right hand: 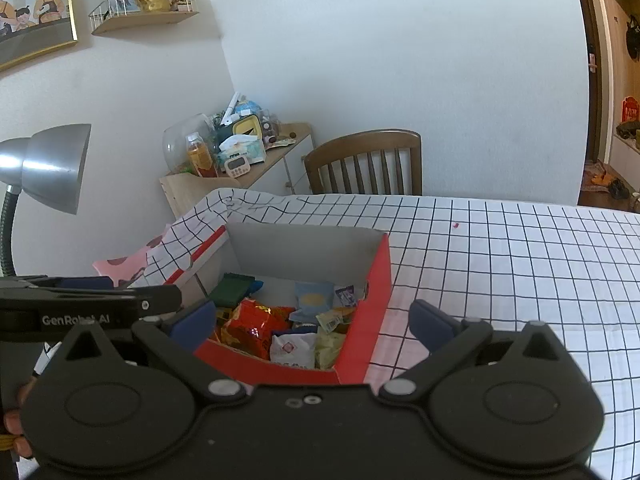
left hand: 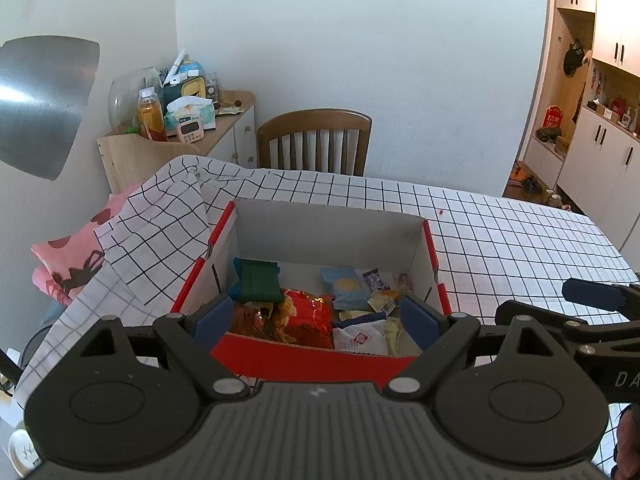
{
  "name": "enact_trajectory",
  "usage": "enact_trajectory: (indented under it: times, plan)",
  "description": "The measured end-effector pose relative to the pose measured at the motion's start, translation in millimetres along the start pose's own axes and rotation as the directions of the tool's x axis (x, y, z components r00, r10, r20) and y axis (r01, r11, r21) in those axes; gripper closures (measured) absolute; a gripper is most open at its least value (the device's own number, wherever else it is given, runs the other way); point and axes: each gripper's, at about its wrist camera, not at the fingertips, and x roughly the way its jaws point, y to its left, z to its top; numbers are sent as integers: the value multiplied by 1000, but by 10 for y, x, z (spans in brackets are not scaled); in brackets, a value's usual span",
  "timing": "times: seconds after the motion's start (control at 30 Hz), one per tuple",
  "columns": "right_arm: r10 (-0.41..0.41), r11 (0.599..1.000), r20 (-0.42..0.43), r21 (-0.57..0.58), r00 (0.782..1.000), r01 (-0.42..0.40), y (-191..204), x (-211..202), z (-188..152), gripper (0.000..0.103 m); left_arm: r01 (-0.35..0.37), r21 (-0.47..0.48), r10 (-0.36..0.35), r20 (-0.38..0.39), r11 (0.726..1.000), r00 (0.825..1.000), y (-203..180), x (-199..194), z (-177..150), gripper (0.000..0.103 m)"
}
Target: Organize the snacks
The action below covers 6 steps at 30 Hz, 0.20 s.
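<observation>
A red-and-white cardboard box [left hand: 312, 362] stands open on the checked tablecloth, near its left end. Inside lie several snacks: a green packet [left hand: 258, 284], a red crinkly bag [left hand: 308, 316], a light blue packet [left hand: 346, 286], a small purple one [left hand: 376, 280] and a white one [left hand: 360, 338]. My left gripper [left hand: 316, 320] hovers over the box's near edge, jaws wide open and holding nothing. The right gripper [right hand: 312, 324] is open too, straddling the box's right red wall [right hand: 376, 292], with nothing between its blue pads [right hand: 432, 324]. The same snacks show in the right wrist view, the red bag [right hand: 260, 324] among them.
The checked tablecloth [left hand: 520, 240] stretches bare to the right, with one tiny red speck [left hand: 441, 212]. A wooden chair [left hand: 316, 140] stands behind the table. A cluttered side cabinet [left hand: 180, 144] is at the back left, a metal lamp [right hand: 52, 168] at the left, and a pink cloth [left hand: 68, 256] beside the box.
</observation>
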Motion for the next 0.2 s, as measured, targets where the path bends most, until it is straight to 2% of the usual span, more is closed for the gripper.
enact_trajectory:
  times: [0.2]
  plan:
    - [-6, 1000, -4, 6, 1000, 6, -7, 5, -19, 0, 7, -7, -7, -11, 1000, 1000, -3, 23, -2, 12]
